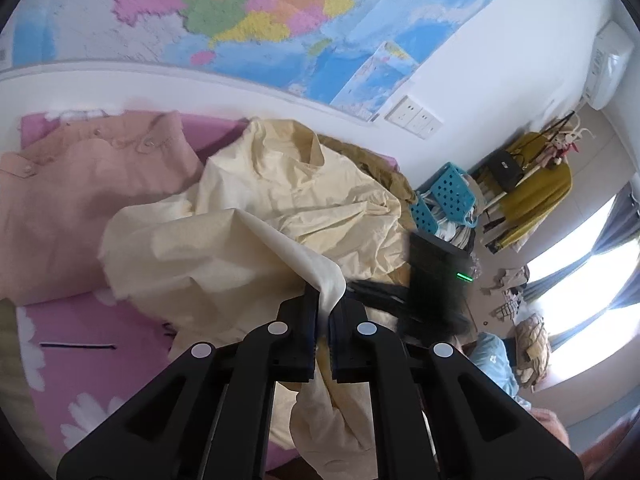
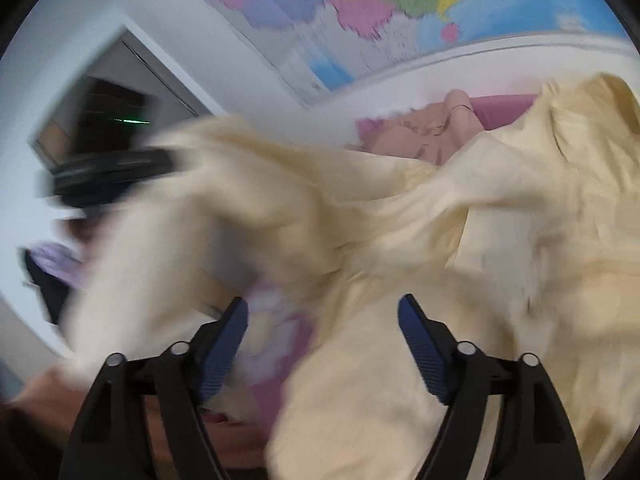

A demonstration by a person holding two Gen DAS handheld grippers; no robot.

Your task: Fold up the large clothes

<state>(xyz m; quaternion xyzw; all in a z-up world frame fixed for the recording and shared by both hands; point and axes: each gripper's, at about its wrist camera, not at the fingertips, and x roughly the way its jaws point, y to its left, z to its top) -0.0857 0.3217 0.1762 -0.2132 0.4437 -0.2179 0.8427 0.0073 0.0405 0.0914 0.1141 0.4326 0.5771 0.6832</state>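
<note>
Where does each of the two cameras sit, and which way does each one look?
Left wrist view: sits on the left tongs, looks down across the bed toward the wall map; its pads clamp a fold of the yellow shirt, and the right tongs show as a dark blur.
Right wrist view: sits on the right tongs, open, looks over the same yellow shirt; blurred.
Shared: yellow shirt, pink shirt, wall map, pink bed.
</note>
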